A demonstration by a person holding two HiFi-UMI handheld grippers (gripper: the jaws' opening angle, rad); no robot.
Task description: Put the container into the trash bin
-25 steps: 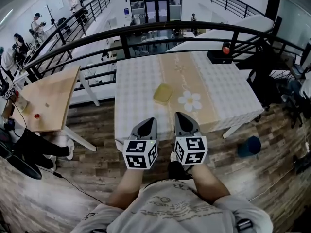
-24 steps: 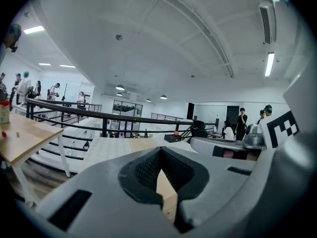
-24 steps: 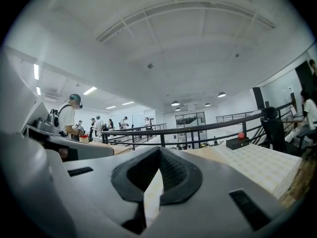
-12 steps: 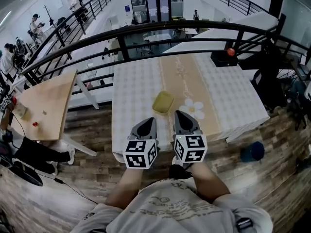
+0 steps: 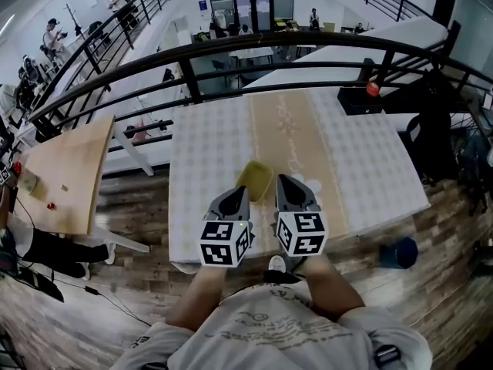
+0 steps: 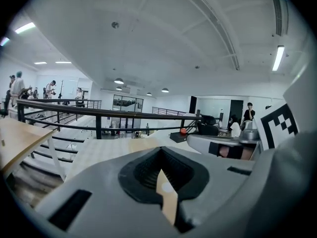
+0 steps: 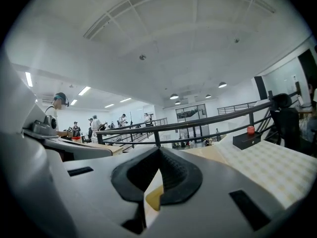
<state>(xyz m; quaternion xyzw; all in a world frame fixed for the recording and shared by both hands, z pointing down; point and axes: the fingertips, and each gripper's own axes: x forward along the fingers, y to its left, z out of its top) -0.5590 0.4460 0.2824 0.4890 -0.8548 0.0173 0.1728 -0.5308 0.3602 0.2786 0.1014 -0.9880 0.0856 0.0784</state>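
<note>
Container (image 5: 255,179) closer; floor bin (image 5: 398,251) head-view only

The left gripper (image 5: 239,193) hides the near corner of the container (image 5: 255,179); the right gripper view shows only a sliver.

Left gripper (image 5: 240,192) and right gripper (image 5: 284,182) have advanced to the container (image 5: 255,179), perhaps touching.

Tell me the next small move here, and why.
Probably open the right gripper and ease it toward the yellow container. Both it and the left gripper are shut and empty. The container lies untouched on the checked table, just ahead of their tips, and it shows through the right gripper's jaw gap in that gripper's view.
</note>
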